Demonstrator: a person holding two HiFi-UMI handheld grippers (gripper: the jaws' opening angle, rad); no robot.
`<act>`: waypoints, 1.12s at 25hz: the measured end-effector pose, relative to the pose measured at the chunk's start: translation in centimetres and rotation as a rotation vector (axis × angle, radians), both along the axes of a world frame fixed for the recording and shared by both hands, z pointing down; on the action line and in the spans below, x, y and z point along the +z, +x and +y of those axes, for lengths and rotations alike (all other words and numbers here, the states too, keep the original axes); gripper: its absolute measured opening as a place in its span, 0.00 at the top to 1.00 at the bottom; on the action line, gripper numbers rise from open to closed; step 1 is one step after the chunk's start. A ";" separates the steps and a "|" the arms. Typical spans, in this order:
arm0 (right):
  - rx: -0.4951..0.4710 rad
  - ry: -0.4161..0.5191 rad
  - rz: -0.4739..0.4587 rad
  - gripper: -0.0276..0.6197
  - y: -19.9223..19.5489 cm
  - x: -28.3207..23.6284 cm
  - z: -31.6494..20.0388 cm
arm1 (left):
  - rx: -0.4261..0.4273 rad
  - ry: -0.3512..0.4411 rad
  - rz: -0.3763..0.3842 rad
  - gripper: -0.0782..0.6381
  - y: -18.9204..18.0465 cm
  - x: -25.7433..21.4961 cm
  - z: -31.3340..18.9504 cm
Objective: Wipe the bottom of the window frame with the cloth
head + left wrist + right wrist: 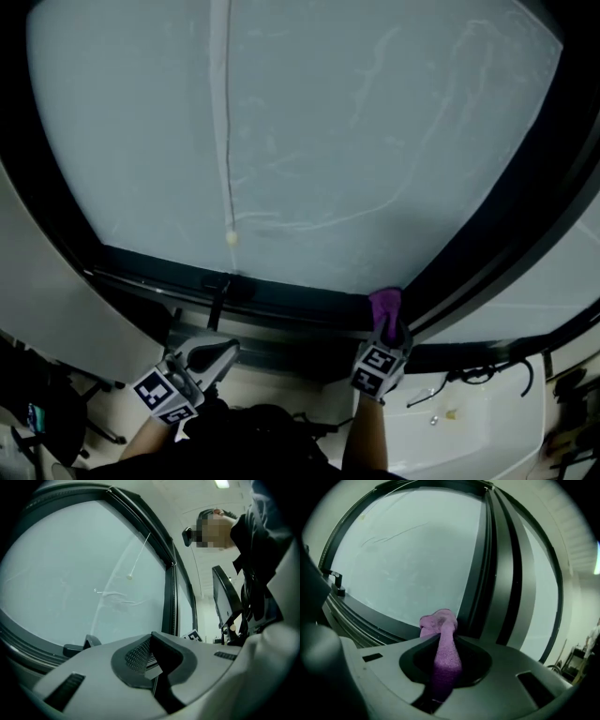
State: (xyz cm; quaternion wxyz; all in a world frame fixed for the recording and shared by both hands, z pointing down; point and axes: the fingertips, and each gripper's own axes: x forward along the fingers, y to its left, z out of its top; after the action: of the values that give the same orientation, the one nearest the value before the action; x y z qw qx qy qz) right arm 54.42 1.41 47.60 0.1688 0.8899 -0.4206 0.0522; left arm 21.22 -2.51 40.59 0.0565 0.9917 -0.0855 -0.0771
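My right gripper (386, 328) is shut on a purple cloth (384, 307), whose bunched end pokes out past the jaws. The cloth (440, 641) sits against the bottom of the dark window frame (281, 300), close to the corner where the vertical mullion (497, 573) meets it. My left gripper (223, 352) hangs lower left, just below the frame, shut with nothing between its jaws. In the left gripper view the gripper (151, 654) points up at the frosted pane (84, 573).
A thin blind cord with a small bead (231, 238) hangs down the pane. A black window handle (221, 291) sits on the bottom frame near the left gripper. A white sill with cables (469, 394) lies lower right. A person leans over in the left gripper view.
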 end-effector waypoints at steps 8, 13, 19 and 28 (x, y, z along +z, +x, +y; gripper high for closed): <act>-0.153 -0.114 0.061 0.86 -1.3 0.0 -1.4 | -0.148 -0.051 0.014 0.89 -2.8 1.2 0.2; -0.283 -0.123 0.040 0.86 -3.7 0.1 -3.0 | -0.208 -0.043 0.000 0.89 -3.9 1.6 1.1; -0.340 -0.148 0.047 0.86 -4.5 0.2 -3.8 | -0.286 -0.064 0.018 0.89 -6.0 2.3 1.7; -0.331 -0.184 -0.008 0.86 -5.9 0.2 -4.5 | -0.300 -0.091 0.040 0.89 -8.9 1.9 0.3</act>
State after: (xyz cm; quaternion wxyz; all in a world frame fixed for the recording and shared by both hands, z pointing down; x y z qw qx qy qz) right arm 48.56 -3.09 47.76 0.2541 0.7893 -0.5551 0.0653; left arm 12.35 -2.22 42.52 0.0909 0.9625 -0.2350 -0.1004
